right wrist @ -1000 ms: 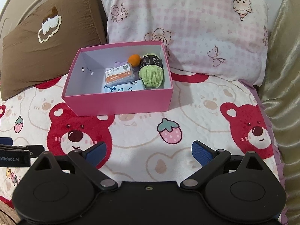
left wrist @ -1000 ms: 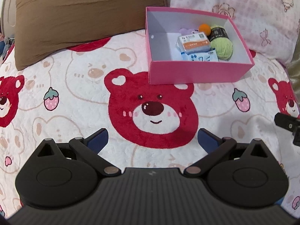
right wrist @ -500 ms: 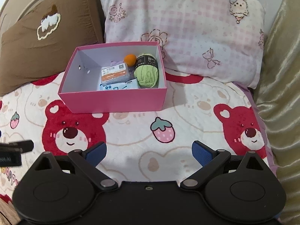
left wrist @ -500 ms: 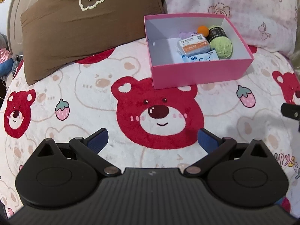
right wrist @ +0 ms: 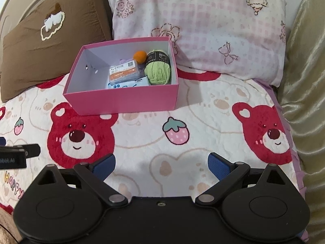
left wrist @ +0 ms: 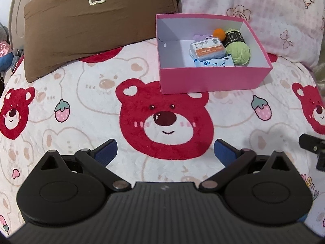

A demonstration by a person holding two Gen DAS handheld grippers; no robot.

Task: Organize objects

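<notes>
Two pillows lean at the head of a bed whose blanket is white plush printed with red bear faces and strawberries: a brown pillow with a stitched cloud on the left, and a pink checked pillow on the right. A gold satin fabric, seen only in the right wrist view, runs down the bed's right edge.

On the blanket, touching the foot of both pillows, sits an open pink box with a white inside. Its right half holds a green yarn ball with a black band, a clear case with an orange label, a blue-and-white packet against the front wall, an orange pompom, and something lilac, mostly hidden.

Both tools hang over the blanket well short of the box. The left gripper has its blue fingers spread wide around nothing; the box lies ahead and to its right. The right gripper is likewise spread and empty, the box ahead and to its left. Each view catches the other tool's edge.
</notes>
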